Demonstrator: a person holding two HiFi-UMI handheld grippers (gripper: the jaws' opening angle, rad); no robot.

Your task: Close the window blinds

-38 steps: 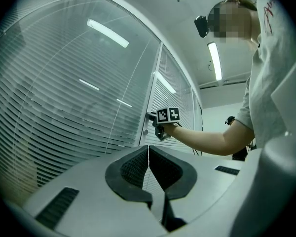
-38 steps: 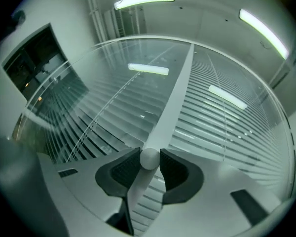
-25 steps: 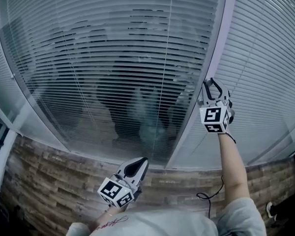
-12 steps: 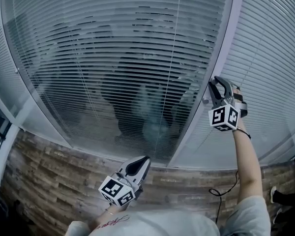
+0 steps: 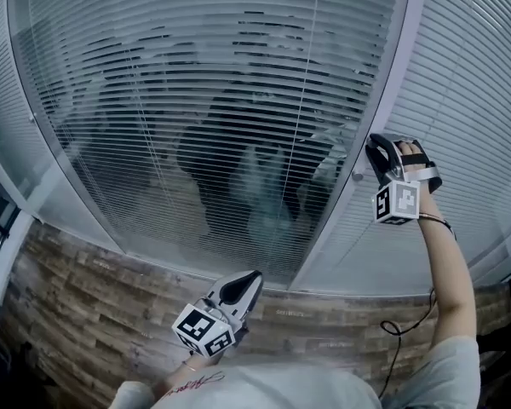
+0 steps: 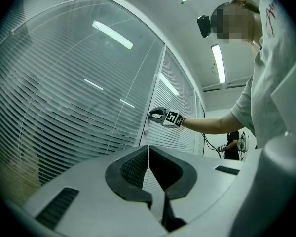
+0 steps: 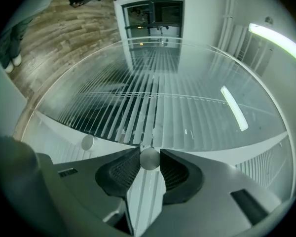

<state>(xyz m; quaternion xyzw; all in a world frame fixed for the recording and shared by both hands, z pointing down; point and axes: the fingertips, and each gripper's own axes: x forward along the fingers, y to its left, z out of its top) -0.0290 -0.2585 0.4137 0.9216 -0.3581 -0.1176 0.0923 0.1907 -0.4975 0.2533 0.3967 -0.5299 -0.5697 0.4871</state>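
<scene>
The right gripper (image 5: 375,150) clamps a round white knob (image 7: 149,159) beside the blinds (image 5: 196,100); the left gripper (image 5: 249,281) is closed.

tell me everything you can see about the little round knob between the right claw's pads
The knob is a small, smooth, pale grey-white disc that looks like plastic or painted metal. It stands out from the white frame between two glazed panels of blinds. The right claw is closed on it, its dark ribbed pads pressing the knob's two sides. A second similar knob sits apart from it, further along the same frame.
</scene>
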